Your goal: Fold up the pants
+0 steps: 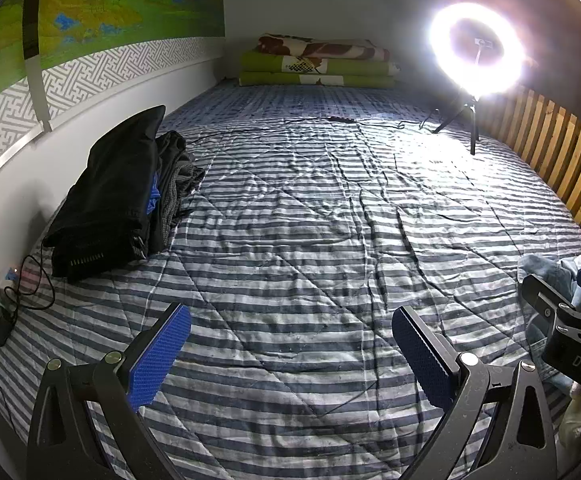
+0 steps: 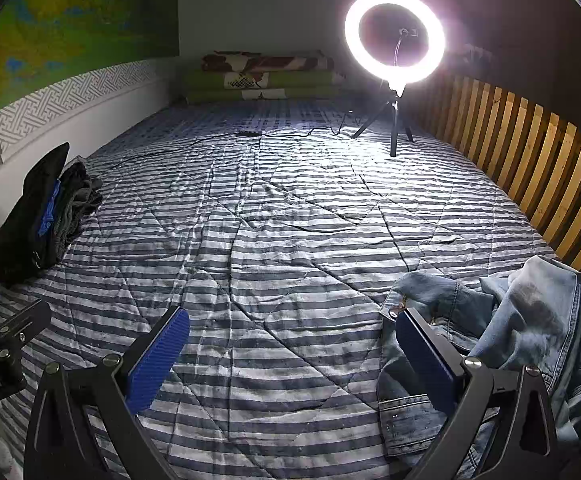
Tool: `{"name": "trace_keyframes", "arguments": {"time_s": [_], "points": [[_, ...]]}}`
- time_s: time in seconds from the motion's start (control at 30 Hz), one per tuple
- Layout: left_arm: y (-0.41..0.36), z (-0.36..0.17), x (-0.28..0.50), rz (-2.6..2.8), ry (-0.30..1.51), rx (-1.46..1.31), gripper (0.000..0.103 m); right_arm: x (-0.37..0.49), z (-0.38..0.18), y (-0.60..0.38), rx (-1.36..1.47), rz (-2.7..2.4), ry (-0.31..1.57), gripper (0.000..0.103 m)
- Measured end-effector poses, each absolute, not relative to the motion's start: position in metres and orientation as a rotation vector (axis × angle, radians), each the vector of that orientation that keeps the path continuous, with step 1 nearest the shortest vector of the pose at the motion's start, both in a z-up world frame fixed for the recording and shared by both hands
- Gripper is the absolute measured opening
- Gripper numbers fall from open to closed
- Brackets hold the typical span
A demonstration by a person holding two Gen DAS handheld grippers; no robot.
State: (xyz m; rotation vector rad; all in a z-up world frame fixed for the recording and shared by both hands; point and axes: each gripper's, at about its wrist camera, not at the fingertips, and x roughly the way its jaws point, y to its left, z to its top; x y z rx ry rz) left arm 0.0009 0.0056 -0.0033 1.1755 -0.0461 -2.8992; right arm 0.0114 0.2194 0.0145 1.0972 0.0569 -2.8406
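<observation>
Both tongs stand spread as wide as they go, with nothing between their blue pads. The left tongs (image 1: 290, 356) hover over bare striped quilt (image 1: 310, 220) near the bed's near edge, touching nothing. The right tongs (image 2: 290, 356) hang over the same quilt, and their right finger (image 2: 426, 356) sits in front of the light-blue jeans (image 2: 510, 320); whether it touches the denim cannot be told.

The jeans lie crumpled in a heap at the near right corner of the bed, beside the wooden slatted rail (image 2: 530, 152). The right wrist view shows their waistband, a metal button and a pocket seam; the left wrist view catches only a sliver of denim at its right edge, behind the other tongs.

The left wrist view shows more of the dark folded clothes (image 1: 110, 200) stacked against the left wall, plus a cable and charger (image 1: 2, 328) at the bed's left edge. A lit ring light (image 2: 394, 36) on a tripod stands near the far right corner, and folded blankets (image 1: 318, 64) lie at the far end.
</observation>
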Motion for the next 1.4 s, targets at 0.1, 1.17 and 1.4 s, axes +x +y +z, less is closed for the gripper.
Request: {"name": "trace_keyframes", "arguments": {"time_s": [0.1, 1.17, 1.4], "points": [[0.0058, -0.0035, 0.0008, -2.899, -0.045, 1.178, 0.102, 0.0115, 0.0150, 0.2189, 1.099, -2.841, 0.055, 0.101], [0.0080, -0.0078, -0.0016, -2.885, -0.057, 1.180, 0.102, 0.0106, 0.0136, 0.2202, 1.105, -2.838, 0.051, 0.101], [0.0102, -0.0078, -0.0012, -2.884, -0.058, 1.178, 0.102, 0.0101, 0.0132, 0.2225, 1.104, -2.838, 0.049, 0.101]]}}
